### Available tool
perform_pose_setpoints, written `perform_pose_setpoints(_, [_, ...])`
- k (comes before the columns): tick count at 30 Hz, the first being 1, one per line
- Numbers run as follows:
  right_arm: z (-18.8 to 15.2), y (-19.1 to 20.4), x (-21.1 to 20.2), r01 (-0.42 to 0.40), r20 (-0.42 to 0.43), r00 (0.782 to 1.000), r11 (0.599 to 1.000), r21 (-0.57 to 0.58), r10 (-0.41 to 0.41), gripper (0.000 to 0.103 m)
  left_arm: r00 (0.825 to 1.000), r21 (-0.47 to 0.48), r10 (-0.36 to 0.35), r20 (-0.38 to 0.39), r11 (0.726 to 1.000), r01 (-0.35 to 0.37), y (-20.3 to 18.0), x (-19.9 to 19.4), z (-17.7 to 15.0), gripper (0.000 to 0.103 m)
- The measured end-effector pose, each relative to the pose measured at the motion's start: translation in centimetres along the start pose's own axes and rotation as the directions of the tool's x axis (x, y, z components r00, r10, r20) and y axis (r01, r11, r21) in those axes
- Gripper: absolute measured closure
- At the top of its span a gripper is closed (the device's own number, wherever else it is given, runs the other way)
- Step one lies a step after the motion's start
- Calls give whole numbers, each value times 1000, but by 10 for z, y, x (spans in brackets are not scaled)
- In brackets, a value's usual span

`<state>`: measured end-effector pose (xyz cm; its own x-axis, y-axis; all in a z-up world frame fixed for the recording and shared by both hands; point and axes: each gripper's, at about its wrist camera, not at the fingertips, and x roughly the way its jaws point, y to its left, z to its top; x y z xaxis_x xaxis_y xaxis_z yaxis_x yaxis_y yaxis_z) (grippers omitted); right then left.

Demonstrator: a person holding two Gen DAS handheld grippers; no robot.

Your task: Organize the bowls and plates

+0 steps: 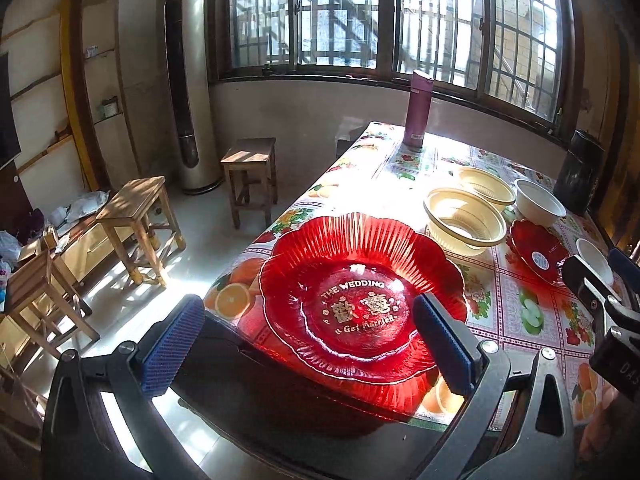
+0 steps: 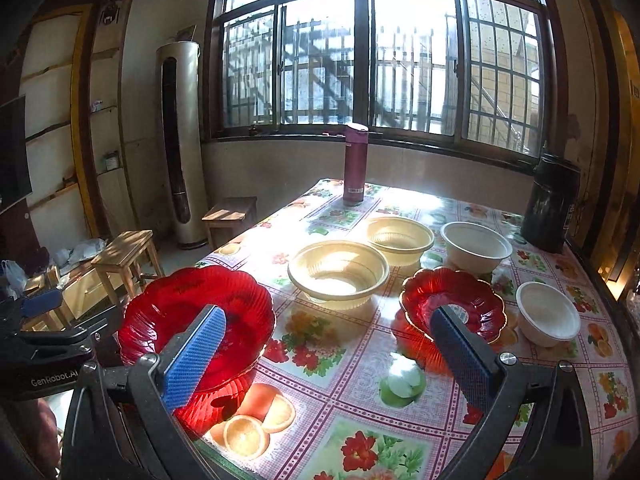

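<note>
A large red glass plate (image 1: 360, 280) with gold wedding lettering lies at the table's near left corner; it also shows in the right wrist view (image 2: 192, 308). My left gripper (image 1: 308, 344) is open, its fingers either side of the plate's near rim. A smaller red plate (image 2: 452, 300) lies to the right, also in the left wrist view (image 1: 536, 248). Two cream bowls (image 2: 338, 272) (image 2: 400, 236) and two white bowls (image 2: 476, 244) (image 2: 548, 312) stand behind. My right gripper (image 2: 328, 356) is open and empty above the tablecloth between the red plates.
A purple flask (image 2: 355, 164) stands at the table's far edge and a black jug (image 2: 552, 200) at the far right. Wooden stools (image 1: 136, 216) and a tall standing air conditioner (image 1: 188, 88) are left of the table (image 2: 360, 420).
</note>
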<state>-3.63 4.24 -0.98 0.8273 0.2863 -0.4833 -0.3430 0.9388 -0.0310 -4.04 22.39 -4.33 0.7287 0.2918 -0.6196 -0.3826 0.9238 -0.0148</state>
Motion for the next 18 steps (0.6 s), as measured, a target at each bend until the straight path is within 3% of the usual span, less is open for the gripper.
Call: perform_pose_setpoints(18, [-4,15,33,-46,-69,997,999,21,47,0,998,-8,27,-59,1000,-27,16,25,-1,0])
